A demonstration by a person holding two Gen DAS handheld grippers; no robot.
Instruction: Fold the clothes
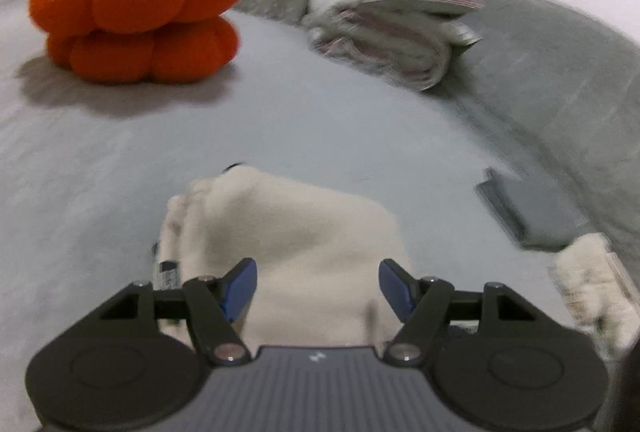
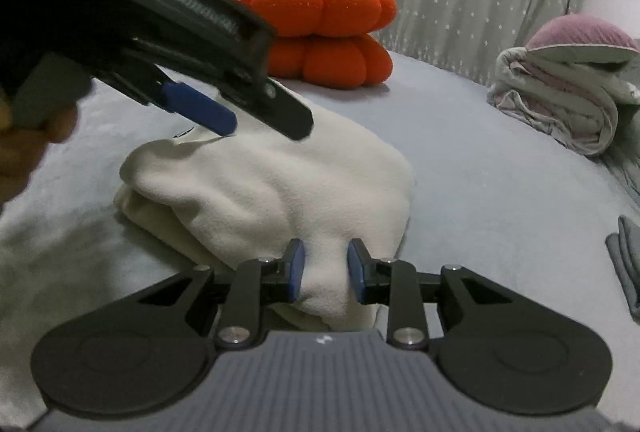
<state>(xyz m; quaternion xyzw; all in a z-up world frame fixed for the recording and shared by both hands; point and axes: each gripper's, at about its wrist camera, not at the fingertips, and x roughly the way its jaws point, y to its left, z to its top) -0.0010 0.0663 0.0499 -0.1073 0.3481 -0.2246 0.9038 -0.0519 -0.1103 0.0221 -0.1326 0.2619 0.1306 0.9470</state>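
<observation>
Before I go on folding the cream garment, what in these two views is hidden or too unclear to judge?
- Cream garment: its near edge is hidden behind each gripper's body, in both views.
- Dark flat item, left wrist view: blurred, so I cannot tell what it is.
- Grey cloth, right wrist view: cut off by the right edge.
- Left gripper: whether its fingers touch the fabric is unclear.

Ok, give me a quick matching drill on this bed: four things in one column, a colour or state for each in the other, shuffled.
Things:
1. pumpkin
2. cream garment
3. left claw
4. right claw

States:
A. pinching a fold of cloth
B. orange, green top
C. open above the cloth
D. folded on the bed

Pairs: 1-B, 2-D, 3-C, 4-A
</observation>
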